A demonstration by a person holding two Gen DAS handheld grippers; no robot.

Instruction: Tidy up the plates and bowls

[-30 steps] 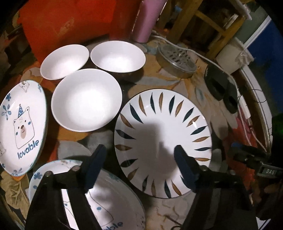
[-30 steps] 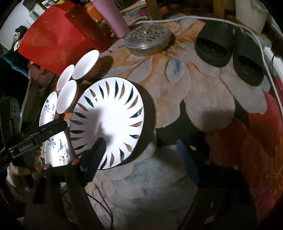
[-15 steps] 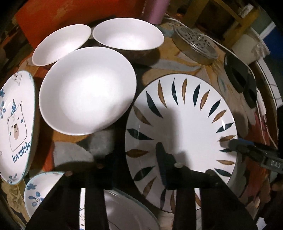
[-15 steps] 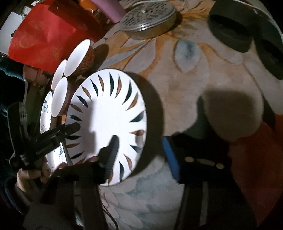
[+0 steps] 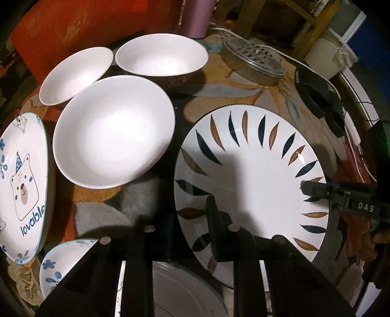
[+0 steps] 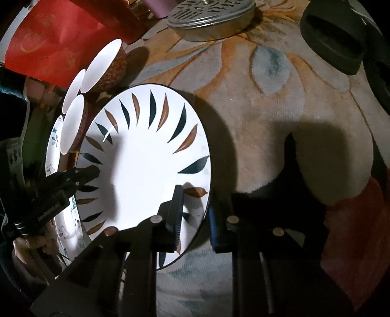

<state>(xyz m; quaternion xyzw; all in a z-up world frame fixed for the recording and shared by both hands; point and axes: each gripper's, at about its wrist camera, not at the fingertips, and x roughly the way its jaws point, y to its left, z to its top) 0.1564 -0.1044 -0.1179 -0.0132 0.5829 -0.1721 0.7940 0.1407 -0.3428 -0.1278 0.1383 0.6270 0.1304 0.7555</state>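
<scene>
Now both grippers clamp opposite edges of the leaf-patterned plate (image 5: 253, 175) lying flat on the rug (image 6: 268, 102): the left gripper (image 5: 195, 224) has just closed on its left rim, the right gripper (image 6: 195, 214) on its right rim, so neither hand is nearer and a level lift suits.

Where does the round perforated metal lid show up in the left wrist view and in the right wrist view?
Left wrist: round perforated metal lid sits upper right, beyond the leaf-patterned white plate.
Right wrist: lid sits top centre, partly cut off.
Shared landmark: the leaf-patterned plate, nearer the camera than the lid in both.
</scene>
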